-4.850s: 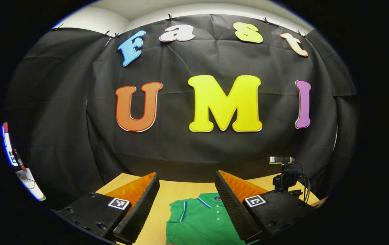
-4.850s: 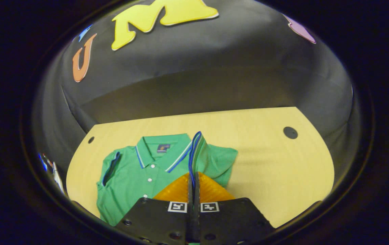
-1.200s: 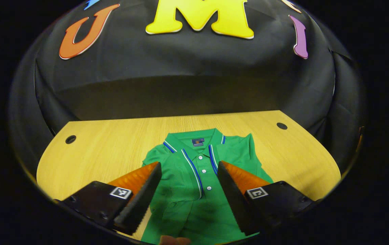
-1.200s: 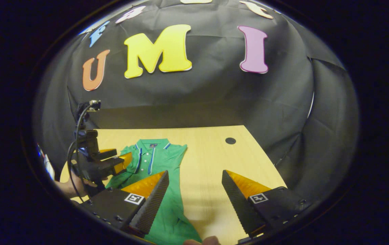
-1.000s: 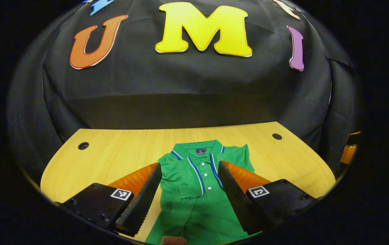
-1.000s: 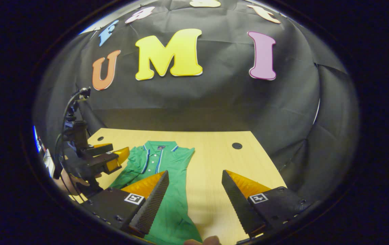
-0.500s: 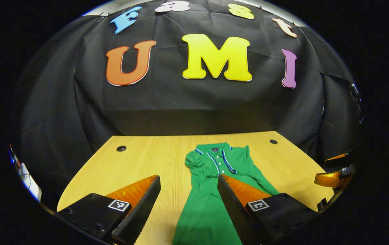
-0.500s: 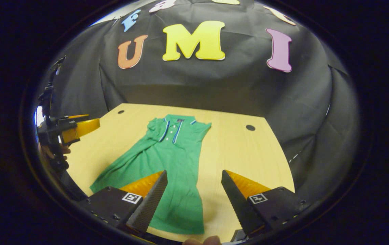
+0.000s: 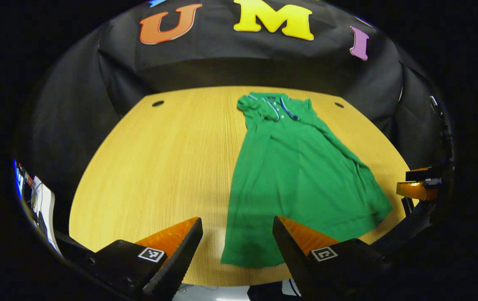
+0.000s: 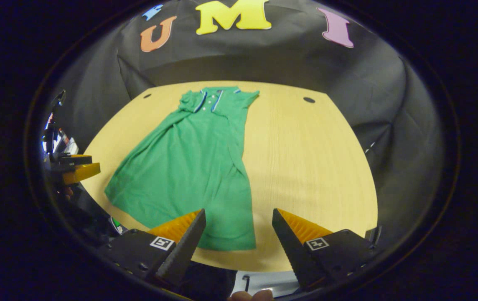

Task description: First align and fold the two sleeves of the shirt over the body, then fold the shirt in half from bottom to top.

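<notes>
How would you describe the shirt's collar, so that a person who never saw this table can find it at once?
Start at the wooden table, where a green shirt lies flat with both sleeves folded in. Follow the shirt to its far end, near the black cloth wall. The collar is there, with blue and white edge stripes and small white buttons, unlike the plain near hem.

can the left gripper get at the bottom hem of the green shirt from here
Probably yes: the left gripper is open just before the green polo shirt's bottom hem, with nothing between them on the wooden table.

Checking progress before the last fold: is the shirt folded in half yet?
Not yet. The shirt lies full length on the table, sleeves folded in, hem near both open claws.
</notes>
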The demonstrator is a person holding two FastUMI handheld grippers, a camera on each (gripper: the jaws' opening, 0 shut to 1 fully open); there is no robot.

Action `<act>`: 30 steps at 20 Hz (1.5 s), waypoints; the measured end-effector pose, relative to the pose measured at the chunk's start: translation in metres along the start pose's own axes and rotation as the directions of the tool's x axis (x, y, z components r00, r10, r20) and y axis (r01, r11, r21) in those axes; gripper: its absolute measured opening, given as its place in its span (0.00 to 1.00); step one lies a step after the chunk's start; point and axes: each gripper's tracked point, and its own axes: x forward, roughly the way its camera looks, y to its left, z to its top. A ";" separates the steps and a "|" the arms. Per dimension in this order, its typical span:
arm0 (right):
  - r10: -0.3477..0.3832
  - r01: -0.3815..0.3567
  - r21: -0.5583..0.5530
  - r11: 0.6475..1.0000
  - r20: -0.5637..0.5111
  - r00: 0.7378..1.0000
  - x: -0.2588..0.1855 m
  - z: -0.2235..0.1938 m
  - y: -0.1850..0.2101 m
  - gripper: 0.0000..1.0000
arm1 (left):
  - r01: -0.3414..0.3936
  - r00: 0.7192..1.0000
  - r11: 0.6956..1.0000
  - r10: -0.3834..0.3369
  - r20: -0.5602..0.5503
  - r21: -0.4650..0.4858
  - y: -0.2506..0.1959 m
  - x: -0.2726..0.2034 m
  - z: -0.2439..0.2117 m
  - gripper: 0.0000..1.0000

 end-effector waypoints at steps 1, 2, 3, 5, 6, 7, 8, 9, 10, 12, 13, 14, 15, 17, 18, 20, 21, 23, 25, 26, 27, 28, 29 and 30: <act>0.003 -0.003 0.002 1.000 -0.030 1.000 0.006 -0.010 0.000 0.98 | 0.008 0.999 1.000 -0.009 -0.053 -0.012 -0.001 0.005 -0.014 1.00; 0.008 -0.008 0.001 1.000 -0.058 0.998 0.011 -0.019 -0.001 0.98 | 0.016 0.995 1.000 -0.018 -0.098 -0.024 -0.002 0.010 -0.026 1.00; 0.005 -0.006 -0.007 1.000 -0.080 0.997 0.018 -0.026 -0.001 0.98 | 0.022 0.990 0.999 -0.026 -0.137 -0.030 -0.002 0.010 -0.038 1.00; -0.006 0.004 -0.018 1.000 -0.105 0.994 0.025 -0.036 -0.006 0.98 | 0.023 0.982 0.999 -0.031 -0.184 -0.049 -0.002 0.011 -0.051 1.00; -0.007 0.006 -0.012 1.000 -0.114 0.993 0.028 -0.039 -0.006 0.98 | 0.023 0.981 0.998 -0.033 -0.193 -0.056 -0.005 0.010 -0.051 1.00; -0.007 0.006 -0.008 1.000 -0.127 0.992 0.031 -0.043 -0.006 0.98 | 0.021 0.979 0.998 -0.032 -0.202 -0.058 -0.006 0.010 -0.052 1.00; -0.006 0.005 -0.010 1.000 -0.136 0.991 0.034 -0.046 -0.005 0.98 | 0.018 0.977 0.998 -0.030 -0.210 -0.057 -0.006 0.010 -0.051 1.00; -0.006 0.005 -0.013 1.000 -0.141 0.990 0.036 -0.047 -0.004 0.98 | 0.016 0.977 0.998 -0.028 -0.214 -0.057 -0.006 0.010 -0.051 1.00; -0.004 0.002 -0.013 1.000 -0.148 0.989 0.037 -0.050 -0.004 0.98 | 0.011 0.978 0.999 -0.022 -0.209 -0.053 -0.007 0.009 -0.048 1.00; 0.000 -0.002 -0.016 1.000 -0.172 0.985 0.040 -0.053 -0.002 0.98 | 0.006 0.976 0.999 -0.014 -0.215 -0.036 -0.009 0.004 -0.045 1.00; 0.006 -0.009 -0.017 1.000 -0.162 0.987 0.042 -0.051 -0.001 0.98 | 0.000 0.976 1.000 -0.006 -0.219 -0.028 -0.011 0.002 -0.043 1.00; 0.005 -0.010 -0.023 1.000 -0.175 0.985 0.041 -0.051 0.000 0.96 | -0.006 0.974 1.000 0.002 -0.227 -0.020 -0.012 0.002 -0.044 1.00; 0.009 -0.013 -0.021 1.000 -0.175 0.984 0.042 -0.049 0.002 0.85 | -0.017 0.970 1.000 0.013 -0.241 -0.013 -0.011 0.004 -0.048 1.00; 0.019 -0.019 0.001 1.000 -0.184 0.983 0.043 -0.050 0.004 0.60 | -0.016 0.968 0.999 0.008 -0.250 -0.028 -0.013 0.006 -0.045 1.00; 0.025 -0.022 0.020 1.000 -0.186 0.982 0.044 -0.050 0.005 0.53 | -0.009 0.970 0.999 -0.004 -0.245 -0.052 -0.016 0.007 -0.044 0.83; 0.061 -0.049 0.070 0.996 -0.192 0.979 0.044 -0.050 0.011 0.22 | 0.009 0.971 0.995 -0.033 -0.238 -0.102 -0.023 0.007 -0.040 0.43; 0.067 -0.052 0.083 0.995 -0.192 0.979 0.044 -0.049 0.012 0.06 | 0.013 0.970 0.995 -0.038 -0.239 -0.102 -0.024 0.007 -0.040 0.21; 0.064 -0.049 0.082 0.995 -0.194 0.979 0.049 -0.051 0.012 0.05 | 0.044 0.968 0.993 -0.070 -0.241 -0.110 -0.029 0.006 -0.042 0.08; 0.069 -0.054 0.075 0.996 -0.206 0.976 0.042 -0.049 0.011 0.00 | 0.062 0.965 0.992 -0.088 -0.247 -0.111 -0.030 0.004 -0.041 0.06; 0.065 -0.051 0.073 0.996 -0.197 0.978 0.039 -0.046 0.009 0.00 | 0.074 0.966 0.991 -0.099 -0.240 -0.112 -0.031 0.001 -0.034 0.06; 0.067 -0.054 0.076 0.996 -0.187 0.980 0.035 -0.040 0.009 0.00 | 0.093 0.966 0.989 -0.118 -0.229 -0.117 -0.033 -0.002 -0.026 0.06; 0.068 -0.055 0.080 0.995 -0.172 0.983 0.031 -0.034 0.008 0.00 | 0.113 0.968 0.986 -0.136 -0.212 -0.120 -0.034 -0.006 -0.016 0.06; 0.070 -0.057 0.084 0.995 -0.156 0.985 0.027 -0.026 0.007 0.00 | 0.132 0.969 0.983 -0.155 -0.195 -0.125 -0.034 -0.011 -0.008 0.06; 0.072 -0.061 0.088 0.994 -0.139 0.988 0.022 -0.016 0.006 0.00 | 0.147 0.970 0.981 -0.169 -0.176 -0.130 -0.034 -0.015 0.002 0.06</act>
